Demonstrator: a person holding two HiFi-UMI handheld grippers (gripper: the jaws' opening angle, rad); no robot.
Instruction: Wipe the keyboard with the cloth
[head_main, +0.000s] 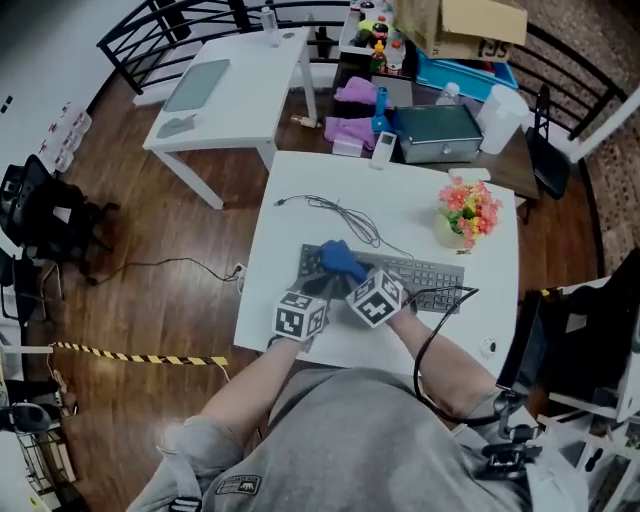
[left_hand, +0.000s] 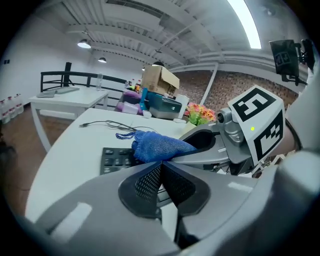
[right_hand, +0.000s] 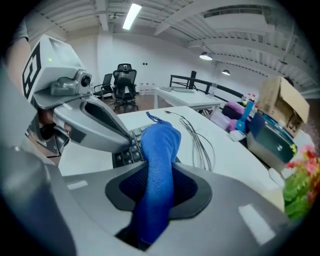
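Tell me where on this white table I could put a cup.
Bare: the strip left of the keyboard, and the far stretch between the cable and the flowers. Crowded: the keyboard's left end, where left gripper, right gripper and cloth meet.

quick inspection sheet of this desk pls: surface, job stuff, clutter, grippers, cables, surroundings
surface: white table
job's things: grey keyboard flat on table; blue cloth over its left end
clutter: potted flowers near the far right edge
grippers: right gripper shut on the cloth; left gripper shut, empty, beside it
cables: thin cable loose beyond the keyboard; black cable looping by the right forearm
surroundings: second white table, cardboard box, office chair
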